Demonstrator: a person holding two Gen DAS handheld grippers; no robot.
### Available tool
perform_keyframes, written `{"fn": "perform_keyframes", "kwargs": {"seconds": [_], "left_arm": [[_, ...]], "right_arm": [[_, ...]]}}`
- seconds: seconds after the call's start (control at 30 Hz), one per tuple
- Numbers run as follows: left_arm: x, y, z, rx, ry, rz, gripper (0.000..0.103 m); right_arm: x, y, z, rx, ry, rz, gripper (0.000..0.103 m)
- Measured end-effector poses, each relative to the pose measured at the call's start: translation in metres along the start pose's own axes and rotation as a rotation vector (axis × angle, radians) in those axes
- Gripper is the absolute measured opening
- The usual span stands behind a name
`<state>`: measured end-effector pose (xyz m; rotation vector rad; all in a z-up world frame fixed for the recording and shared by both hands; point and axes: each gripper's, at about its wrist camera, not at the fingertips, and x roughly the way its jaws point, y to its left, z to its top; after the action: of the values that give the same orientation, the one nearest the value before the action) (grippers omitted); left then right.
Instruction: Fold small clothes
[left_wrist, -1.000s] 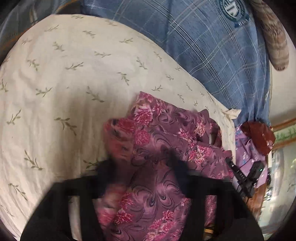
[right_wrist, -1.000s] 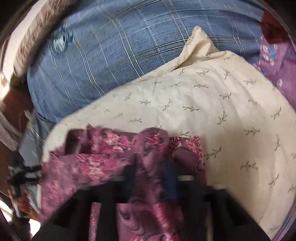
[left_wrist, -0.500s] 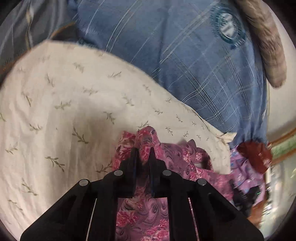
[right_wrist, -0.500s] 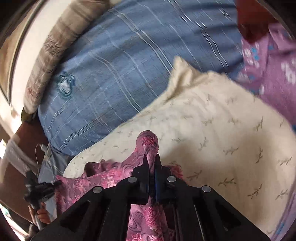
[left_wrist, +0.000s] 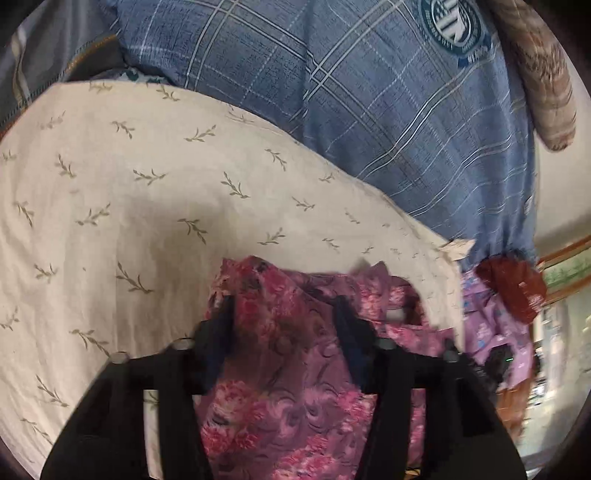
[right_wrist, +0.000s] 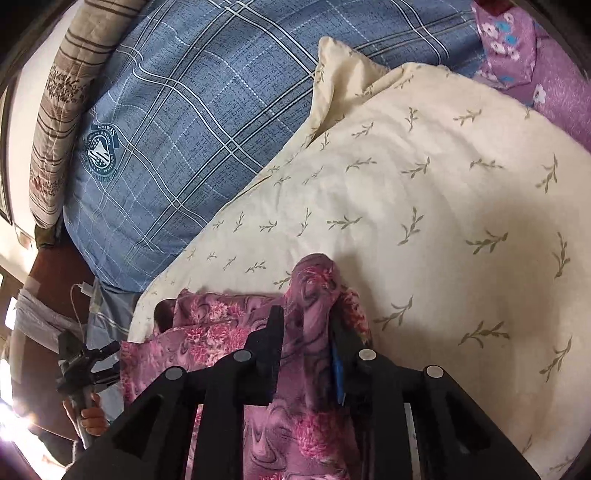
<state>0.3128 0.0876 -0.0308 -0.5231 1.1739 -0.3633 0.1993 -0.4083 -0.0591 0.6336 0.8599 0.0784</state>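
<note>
Between each hand-held gripper's parted fingers, left (left_wrist: 284, 328) and right (right_wrist: 306, 332), lies the purple floral garment (right_wrist: 221, 336), ungripped, laid for folding.

Garment (left_wrist: 295, 369) lies bunched on the near part of the sprig-print pillow (left_wrist: 147, 192), spreading toward the pillow's right edge in the left wrist view. Left tongs (left_wrist: 282, 325) sit over the garment, fingers set wide to either side of a raised fold. Right tongs (right_wrist: 306, 325) sit over the garment's other end, fingers (right_wrist: 273, 332) flanking an upstanding peak of cloth (right_wrist: 314, 280). Plaid pillow (right_wrist: 184, 110) lies behind the sprig-print pillow, touching it. Striped bolster (right_wrist: 62, 92) lies beyond the plaid pillow. Flowered cloth (right_wrist: 517, 40) lies at the sprig-print pillow's far right corner in the right wrist view.
</note>
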Motion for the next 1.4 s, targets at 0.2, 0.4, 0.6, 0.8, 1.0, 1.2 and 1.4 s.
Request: {"fn": "perform_keyframes", "kwargs": {"seconds": [0.2,0.4,0.6,0.8,1.0,1.2,1.4], "left_arm": [[-0.003,0.005,0.006,-0.017,-0.089,0.088,0.004],[0.008,0.027,0.007,-0.126,-0.069,0.116,0.009],[-0.07,0.003,-0.033,-0.061,-0.176,-0.01,0.049],[-0.06,-0.015,-0.131,0.04,-0.068,-0.067,0.067],[-0.029,-0.009,-0.161,0.063,-0.002,0.064,0.065],[-0.063,0.014,-0.169,-0.099,0.013,-0.14,0.066],[-0.09,0.019,-0.196,-0.094,-0.026,-0.219,0.078]], "right_arm": [[-0.031,0.012,0.012,-0.02,-0.153,0.073,0.003],[0.007,0.008,0.005,-0.036,-0.025,-0.13,0.01],[-0.074,0.043,-0.031,-0.126,-0.157,0.014,0.042],[-0.083,0.03,-0.102,-0.094,-0.107,0.058,0.054],[-0.062,0.001,-0.125,-0.051,-0.052,-0.041,0.051],[-0.088,0.029,-0.13,-0.087,-0.088,-0.035,0.056],[-0.1,0.095,-0.17,-0.317,-0.135,0.049,0.067]]}}
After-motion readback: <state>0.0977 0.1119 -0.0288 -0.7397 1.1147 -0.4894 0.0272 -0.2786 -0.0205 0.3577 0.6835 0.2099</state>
